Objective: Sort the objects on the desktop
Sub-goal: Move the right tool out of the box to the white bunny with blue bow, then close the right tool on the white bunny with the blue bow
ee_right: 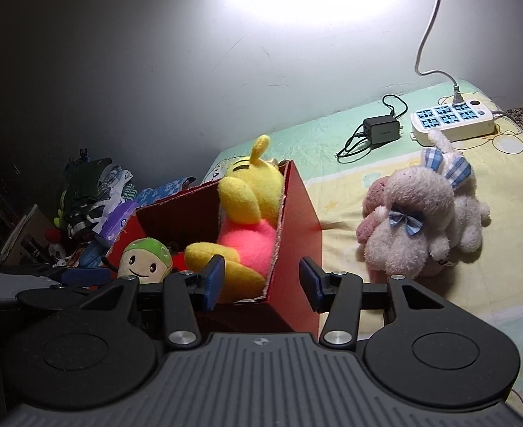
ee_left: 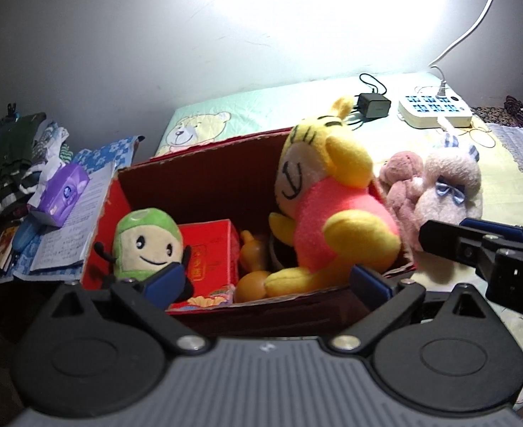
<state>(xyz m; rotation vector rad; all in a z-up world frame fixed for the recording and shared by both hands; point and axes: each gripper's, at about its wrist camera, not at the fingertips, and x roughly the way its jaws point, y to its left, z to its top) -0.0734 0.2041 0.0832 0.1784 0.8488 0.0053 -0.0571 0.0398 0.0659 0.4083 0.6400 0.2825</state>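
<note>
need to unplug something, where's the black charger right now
The black charger lies on the bed sheet near the wall, just left of the white power strip, beyond the red box.

Blown-out glare on wall (ee_left: 297, 7) overhead; dim left side, dark fisheye corners, soft focus

A bed with a pale green and yellow cartoon-bear sheet (ee_right: 332, 142) is carrying everything.

Lying on it: an open red cardboard box (ee_right: 297, 220), fluffy pink-and-white plush animals (ee_right: 414, 227), a black charger block (ee_right: 382, 128), a white power strip (ee_right: 452, 119), possibly printed papers (ee_left: 80, 213) at left.
</note>
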